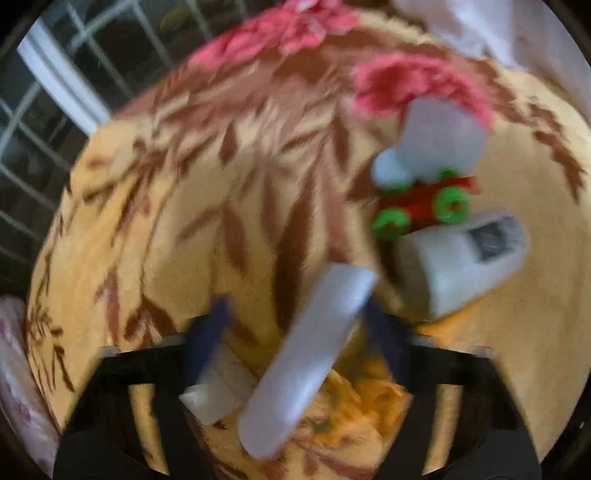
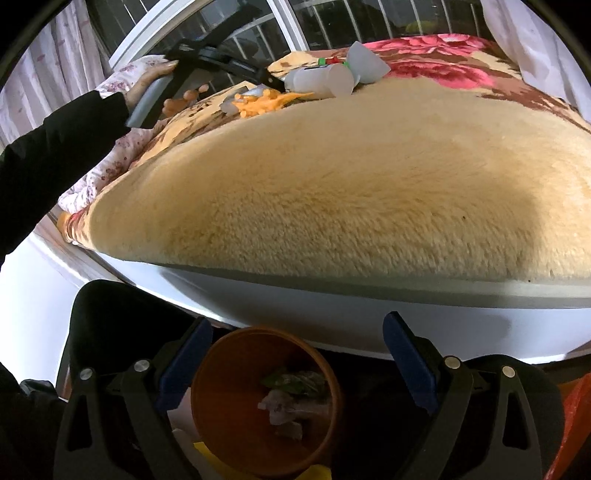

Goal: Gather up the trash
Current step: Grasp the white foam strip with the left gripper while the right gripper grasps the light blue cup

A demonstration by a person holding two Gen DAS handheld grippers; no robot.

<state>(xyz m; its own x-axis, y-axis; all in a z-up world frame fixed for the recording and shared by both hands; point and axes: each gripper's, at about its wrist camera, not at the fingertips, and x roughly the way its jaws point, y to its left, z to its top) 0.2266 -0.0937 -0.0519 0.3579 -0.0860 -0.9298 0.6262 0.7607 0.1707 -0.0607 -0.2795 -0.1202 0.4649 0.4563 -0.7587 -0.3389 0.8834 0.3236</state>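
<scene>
The left wrist view is blurred. My left gripper (image 1: 297, 310) points down at the blanket, its blue fingers (image 1: 214, 328) partly apart. A long flat white piece (image 1: 306, 362) lies slanted between them; it meets the right finger, and a gap shows on the left side. Under it lie an orange wrapper (image 1: 373, 402) and a small white scrap (image 1: 214, 398). My right gripper (image 2: 295, 354) stands open and holds nothing, above an orange-brown bin (image 2: 221, 369) that holds crumpled paper (image 2: 284, 410). In the right wrist view the left gripper (image 2: 275, 81) sits far off by the orange wrapper (image 2: 266, 102).
A white bottle (image 1: 461, 266), a red toy car with green wheels (image 1: 424, 206) and a white cup (image 1: 439, 140) lie right of my left gripper. The yellow floral blanket (image 2: 369, 184) covers the bed. A window (image 2: 258, 33) stands behind. A hand (image 2: 155, 79) grips the left tool.
</scene>
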